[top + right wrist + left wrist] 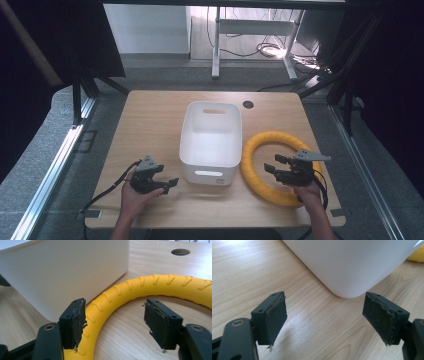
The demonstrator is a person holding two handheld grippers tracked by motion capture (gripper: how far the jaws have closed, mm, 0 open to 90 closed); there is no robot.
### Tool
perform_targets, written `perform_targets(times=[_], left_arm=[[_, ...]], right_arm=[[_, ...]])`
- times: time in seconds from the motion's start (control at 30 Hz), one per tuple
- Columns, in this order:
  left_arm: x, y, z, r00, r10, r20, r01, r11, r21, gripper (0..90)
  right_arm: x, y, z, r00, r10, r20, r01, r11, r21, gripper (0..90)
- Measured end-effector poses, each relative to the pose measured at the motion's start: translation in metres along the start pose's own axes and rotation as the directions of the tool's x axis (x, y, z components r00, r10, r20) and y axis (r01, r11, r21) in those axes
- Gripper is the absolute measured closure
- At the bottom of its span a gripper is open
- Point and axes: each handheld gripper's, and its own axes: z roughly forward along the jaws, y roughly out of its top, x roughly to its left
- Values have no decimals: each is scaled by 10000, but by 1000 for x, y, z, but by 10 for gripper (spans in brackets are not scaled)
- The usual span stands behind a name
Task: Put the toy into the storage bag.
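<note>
A white plastic bin [186,131] stands empty at the table's middle. To its right a ribbed yellow ring [276,136] lies flat on the wood. My right gripper [272,164] stands open over the ring's near part and grips nothing. In the right gripper view its left pad sits by the yellow ring [160,282] band and its right pad over the wood inside the loop, with the right gripper [116,315] beside the bin [62,272]. My left gripper [171,185] is open near the bin's front left corner. In the left gripper view, the left gripper [325,315] frames bare wood before the bin [352,265].
The wooden table [150,120] has a round cable hole [248,104] behind the bin. A cable trails from each gripper toward the front edge. Beyond the table are grey floor, a white desk frame and dark stands on both sides.
</note>
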Motion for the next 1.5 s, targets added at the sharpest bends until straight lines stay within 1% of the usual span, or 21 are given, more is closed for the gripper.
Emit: perform_targets(times=[0.1, 0.17, 0.23, 0.3, 0.47, 0.5, 0.53, 0.57, 0.63, 0.7, 0.8, 0.9, 1.07, 1.2, 1.23, 1.33, 1.37, 1.4, 1.43, 1.5], left_arm=[[-1, 0, 0, 10000, 4, 18, -4, 10000, 24, 195], [-1, 1, -1, 10000, 2, 23, -2, 10000, 12, 194], [-1, 1, -2, 10000, 1, -22, -1, 10000, -33, 194], [-2, 1, -3, 10000, -8, -88, 7, 10000, -67, 192], [-3, 0, -1, 9999, -24, -99, 23, 10000, -16, 187], [-3, 0, 0, 10000, -14, -73, 15, 10000, 8, 187], [-3, 1, 1, 10000, 13, -68, -13, 10000, 49, 187], [-5, 1, 1, 10000, 47, -59, -46, 9999, 89, 187], [-7, 1, -1, 9998, 176, 46, -176, 9998, 120, 187], [-7, 1, -2, 9998, 164, 64, -164, 9998, 90, 187], [-6, 2, -4, 9997, 224, -38, -224, 9997, 59, 188], [-5, 2, -4, 9998, 169, -71, -169, 9999, 7, 190], [-7, 1, -1, 9997, 182, -149, -180, 9997, 135, 193], [-8, 1, 1, 9998, 171, -80, -169, 9995, 270, 193], [-8, 1, 1, 9998, 163, -73, -161, 9995, 284, 193], [-6, 1, -1, 9997, 191, -132, -187, 9993, 319, 194], [-6, 1, -2, 9997, 193, -126, -189, 9993, 315, 195], [-6, 1, -2, 9997, 193, -126, -189, 9993, 315, 196], [-6, 1, -2, 9998, 180, -122, -176, 9993, 322, 196], [-7, 1, -2, 9999, 130, -67, -128, 9993, 340, 197]], right_arm=[[-1, -1, 0, 10000, 27, 65, -27, 10000, 6, 323], [0, 0, 0, 9999, -38, 144, 37, 10000, 41, 309], [0, -1, 0, 9998, -98, 153, 97, 9999, 97, 303], [-1, -1, 1, 9998, -123, 166, 118, 9996, 264, 298], [-4, -1, -1, 9999, -64, 132, 60, 9996, 280, 299], [-3, -1, -2, 9996, -131, 230, 123, 9993, 352, 300], [-3, -1, -2, 9996, -131, 230, 123, 9993, 352, 300], [-2, 1, -2, 9993, -182, 339, 166, 9987, 477, 301], [0, 3, -2, 9994, -150, 297, 134, 9985, 539, 304], [0, 3, -2, 9995, -133, 288, 117, 9984, 548, 305], [0, 4, -2, 9996, -146, 245, 130, 9978, 654, 305], [-1, 4, -2, 9998, -66, 190, 52, 9974, 718, 306], [-1, 7, -5, 9999, -58, 112, 50, 9975, 703, 310], [4, 13, -9, 9996, -294, 11, 292, 9963, 814, 310], [4, 13, -9, 9996, -294, 11, 292, 9963, 814, 310], [9, 18, -9, 9990, -435, -109, 444, 9938, 1024, 305], [13, 20, -8, 9984, -504, -263, 532, 9910, 1231, 301], [13, 20, -8, 9984, -504, -263, 532, 9910, 1231, 301], [15, 21, -7, 9980, -562, -299, 597, 9887, 1373, 300], [20, 24, -6, 9960, -814, -373, 870, 9783, 1880, 304]])
